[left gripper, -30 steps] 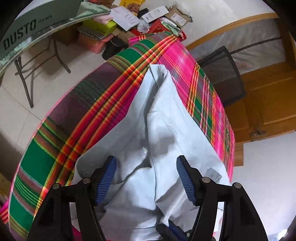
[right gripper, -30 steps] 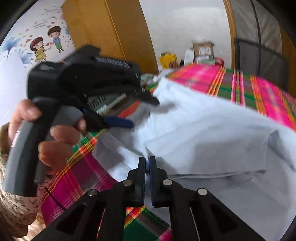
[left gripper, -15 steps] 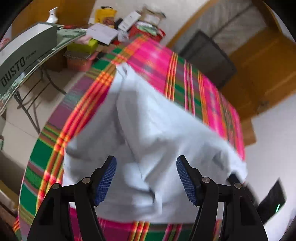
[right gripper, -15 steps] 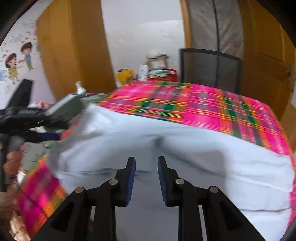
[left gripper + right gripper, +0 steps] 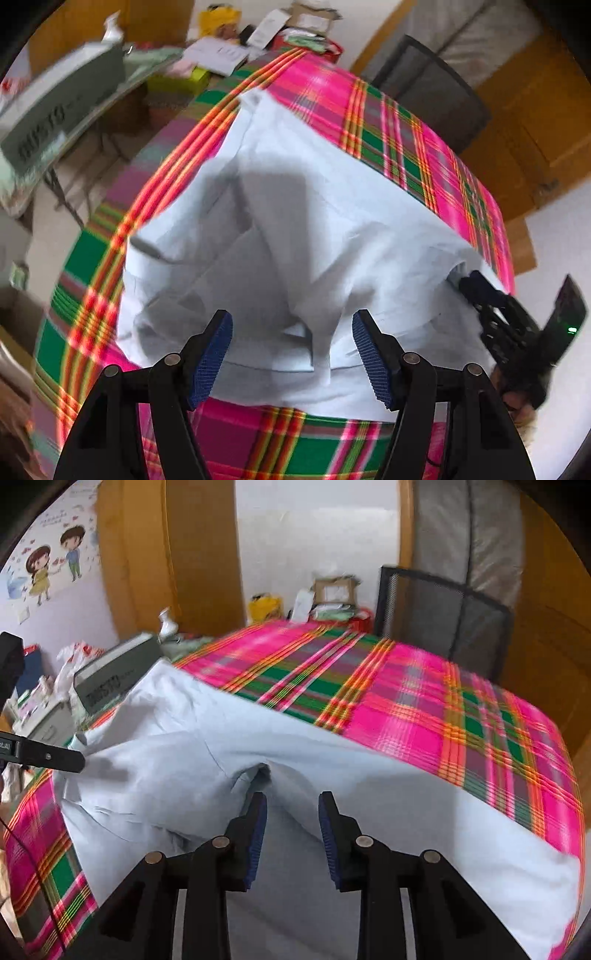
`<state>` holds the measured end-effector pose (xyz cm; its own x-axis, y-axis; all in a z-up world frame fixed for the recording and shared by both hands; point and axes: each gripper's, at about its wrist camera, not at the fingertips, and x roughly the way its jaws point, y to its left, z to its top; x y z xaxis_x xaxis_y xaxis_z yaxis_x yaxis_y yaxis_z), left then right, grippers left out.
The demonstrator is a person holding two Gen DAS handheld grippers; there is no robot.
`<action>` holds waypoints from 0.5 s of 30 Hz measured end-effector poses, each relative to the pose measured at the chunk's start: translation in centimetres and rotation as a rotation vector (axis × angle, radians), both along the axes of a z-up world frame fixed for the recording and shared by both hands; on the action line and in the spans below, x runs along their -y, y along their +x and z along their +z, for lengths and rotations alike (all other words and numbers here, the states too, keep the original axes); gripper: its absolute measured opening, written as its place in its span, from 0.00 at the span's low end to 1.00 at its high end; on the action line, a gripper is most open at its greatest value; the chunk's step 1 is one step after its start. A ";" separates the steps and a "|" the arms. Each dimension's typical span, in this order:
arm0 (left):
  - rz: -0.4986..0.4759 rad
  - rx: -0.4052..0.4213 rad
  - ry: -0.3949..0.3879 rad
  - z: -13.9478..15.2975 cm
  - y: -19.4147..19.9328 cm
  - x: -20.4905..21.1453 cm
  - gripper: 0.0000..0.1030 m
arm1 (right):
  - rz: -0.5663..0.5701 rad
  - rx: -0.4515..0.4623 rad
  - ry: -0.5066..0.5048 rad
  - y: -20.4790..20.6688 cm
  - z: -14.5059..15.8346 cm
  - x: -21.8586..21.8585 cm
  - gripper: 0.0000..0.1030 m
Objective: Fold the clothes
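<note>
Left wrist view: pale blue garment (image 5: 332, 221) lay rumpled on plaid cloth (image 5: 388, 122); left gripper (image 5: 291, 354) hovered wide, empty, while right gripper (image 5: 293, 834) was opening, gripping nothing, probably releasing a fold.

A black mesh chair (image 5: 443, 616) stands at the far edge of the pink and green plaid cloth (image 5: 424, 709). Left of the chair lie a cardboard box (image 5: 334, 589) and a yellow bag (image 5: 264, 607); a grey-green lettered box (image 5: 110, 672) sits beside the cloth's left edge.
</note>
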<state>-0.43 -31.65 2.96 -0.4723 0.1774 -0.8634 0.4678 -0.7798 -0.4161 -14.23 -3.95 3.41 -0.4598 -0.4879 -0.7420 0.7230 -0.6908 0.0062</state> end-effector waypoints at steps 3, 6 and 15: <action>0.005 0.020 0.071 -0.8 0.0 0.2 0.68 | 0.051 0.011 -0.024 0.0 0.0 0.7 0.21; 0.006 0.024 0.074 -0.9 0.0 0.1 0.68 | 0.074 0.027 -0.019 0.6 -0.3 0.7 0.02; 0.044 0.001 0.130 -1.2 0.6 0.9 0.67 | 0.090 0.059 0.030 2.0 -1.3 -0.3 0.01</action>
<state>0.18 -32.54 1.76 -0.4812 0.2671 -0.8349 0.5009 -0.6979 -0.5119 -12.25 -3.61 2.13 -0.3707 -0.5019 -0.7814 0.7809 -0.6239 0.0303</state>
